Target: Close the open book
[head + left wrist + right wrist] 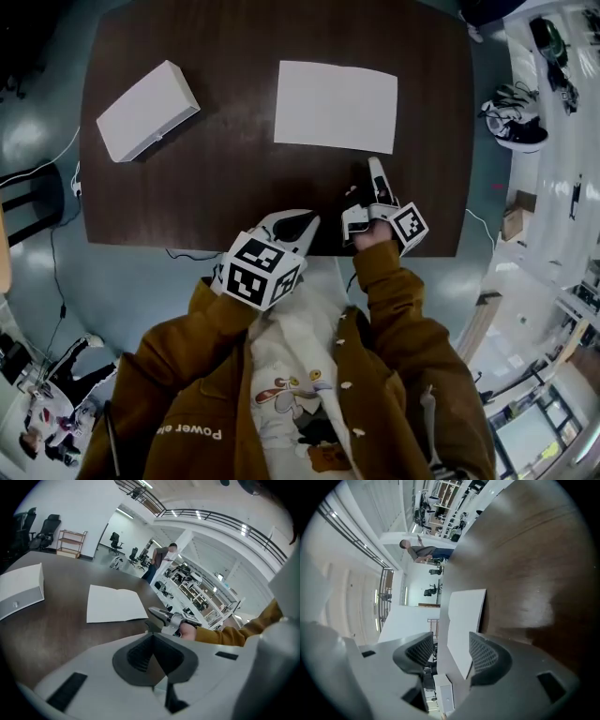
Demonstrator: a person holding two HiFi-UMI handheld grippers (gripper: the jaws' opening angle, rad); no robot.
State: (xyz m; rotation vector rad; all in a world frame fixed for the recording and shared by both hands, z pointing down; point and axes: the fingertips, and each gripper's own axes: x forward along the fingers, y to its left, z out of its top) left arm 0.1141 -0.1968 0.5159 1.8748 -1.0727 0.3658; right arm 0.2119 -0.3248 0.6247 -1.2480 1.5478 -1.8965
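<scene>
Gripper views settle the jaws: left gripper [153, 652] pressed together, right gripper [450, 652] spread, empty; head view shows the book [336, 106] farther away.

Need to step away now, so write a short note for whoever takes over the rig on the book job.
Left hand-held gripper: shut, empty, at the near edge of the table.
Right hand-held gripper: open, empty, close to the book's near right corner.
Book: lies open and flat, far middle of the table. White box sits apart to its left.
Done: nothing yet.
Left: catch one side of the book and fold it over shut.
</scene>
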